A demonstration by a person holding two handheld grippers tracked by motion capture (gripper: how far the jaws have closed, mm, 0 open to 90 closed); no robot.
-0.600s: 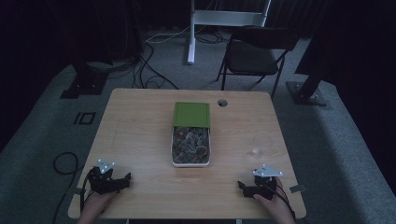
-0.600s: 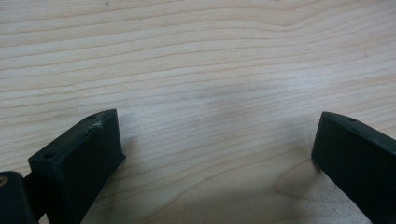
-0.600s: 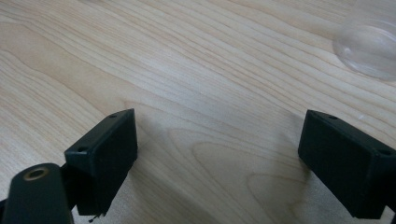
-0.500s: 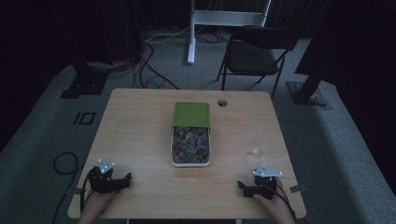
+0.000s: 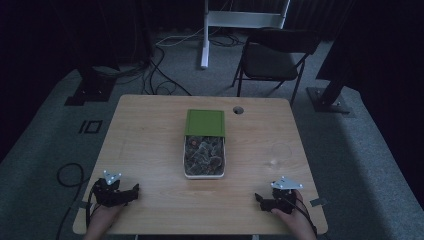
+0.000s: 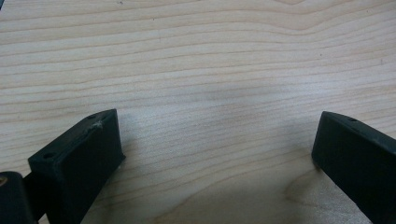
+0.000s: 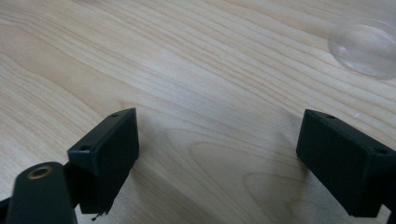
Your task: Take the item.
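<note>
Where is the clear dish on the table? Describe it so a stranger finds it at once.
Start at the wooden table and its middle, where a white tray lies half under a green lid. Look right of the tray: the clear dish sits alone on bare wood. Unlike the tray, it is round, see-through and easily missed.

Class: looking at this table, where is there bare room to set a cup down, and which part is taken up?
Bare wood lies left of the white tray up to the table edge, and between the left gripper and right gripper. The middle is crowded by the tray and green lid; a clear round object sits right.
</note>
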